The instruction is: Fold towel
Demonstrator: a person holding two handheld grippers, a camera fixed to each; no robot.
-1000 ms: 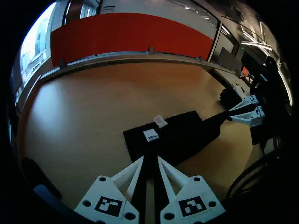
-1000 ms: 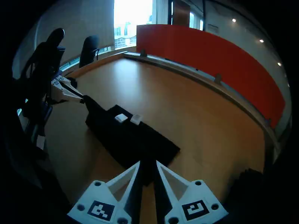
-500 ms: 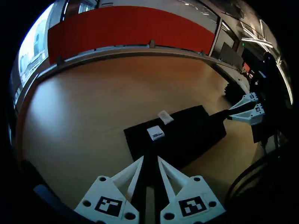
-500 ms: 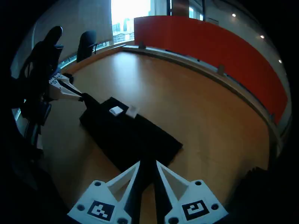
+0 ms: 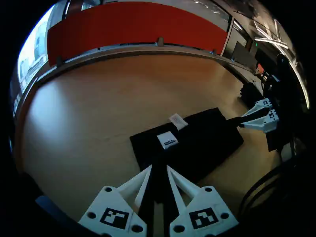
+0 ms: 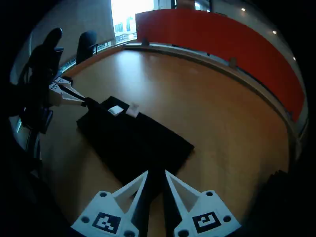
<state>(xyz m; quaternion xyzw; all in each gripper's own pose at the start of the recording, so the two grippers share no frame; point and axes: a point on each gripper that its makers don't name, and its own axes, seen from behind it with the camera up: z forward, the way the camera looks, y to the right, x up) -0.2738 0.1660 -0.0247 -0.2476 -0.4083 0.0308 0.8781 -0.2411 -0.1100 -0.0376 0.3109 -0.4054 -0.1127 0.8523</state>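
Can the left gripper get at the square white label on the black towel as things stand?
Probably not without letting go. The left gripper is shut on the near edge of the black towel. The square white label lies just ahead with nothing between, but the fingers are occupied.

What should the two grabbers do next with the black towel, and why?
Probably lift both pinched corners and carry them across to the opposite edge. The left gripper and right gripper each clamp a corner of the black towel, which lies spread flat on the table.
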